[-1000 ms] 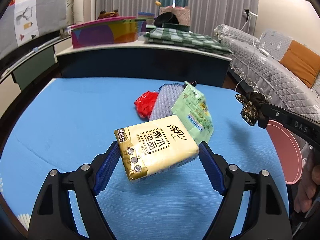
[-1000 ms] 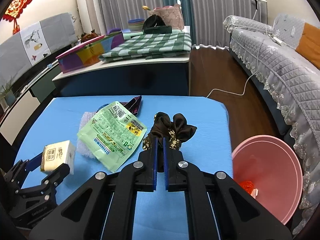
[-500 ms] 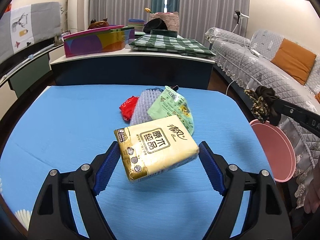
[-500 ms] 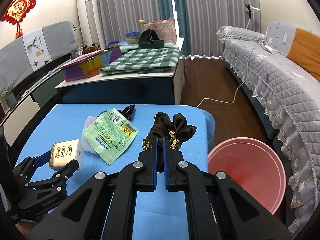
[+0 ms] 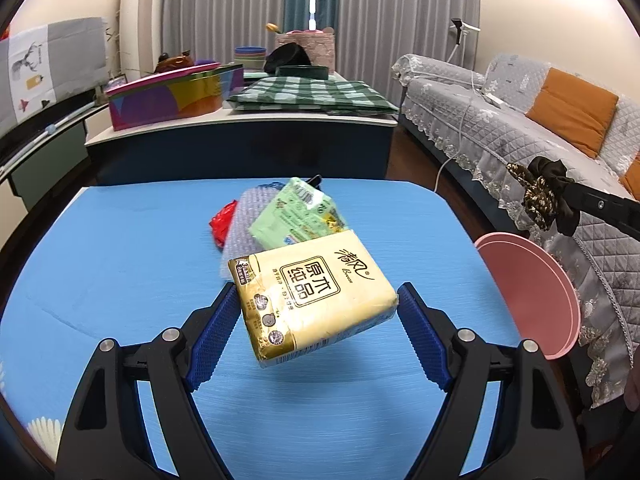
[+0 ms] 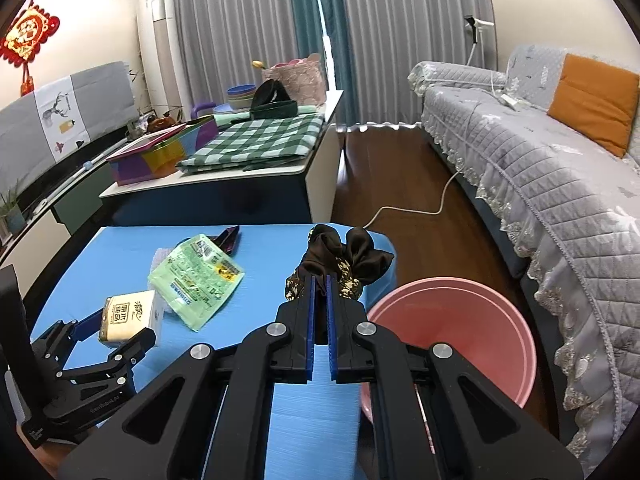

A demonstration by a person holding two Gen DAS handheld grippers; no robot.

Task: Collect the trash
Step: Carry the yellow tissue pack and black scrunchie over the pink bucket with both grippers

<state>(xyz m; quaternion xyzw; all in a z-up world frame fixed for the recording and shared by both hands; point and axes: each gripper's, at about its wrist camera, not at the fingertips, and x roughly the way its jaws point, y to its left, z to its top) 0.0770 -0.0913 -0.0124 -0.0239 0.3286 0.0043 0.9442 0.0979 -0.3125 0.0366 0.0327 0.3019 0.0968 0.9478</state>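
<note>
My left gripper [image 5: 316,300] is shut on a yellow tissue pack [image 5: 312,292] and holds it tilted above the blue table [image 5: 120,256]. It also shows in the right wrist view [image 6: 128,318]. My right gripper [image 6: 320,280] is shut on a dark brown fabric scrunchie [image 6: 340,262], held near the table's right edge. The scrunchie shows in the left wrist view [image 5: 542,196] above the pink bin [image 5: 532,280]. On the table lie a green wrapper [image 6: 196,276], bubble wrap [image 5: 244,232], and a red wrapper [image 5: 222,226].
The pink bin [image 6: 452,336] stands on the floor right of the table, with a small item inside. A grey sofa [image 6: 540,184] lies to the right. A low cabinet [image 5: 240,136] with a checked cloth and a colourful box stands behind the table. A white cable [image 6: 416,208] crosses the floor.
Both grippers have risen and drawn back from the table with their loads. The scrunchie has moved right, closer to the pink bin. Both grips are unchanged.
</note>
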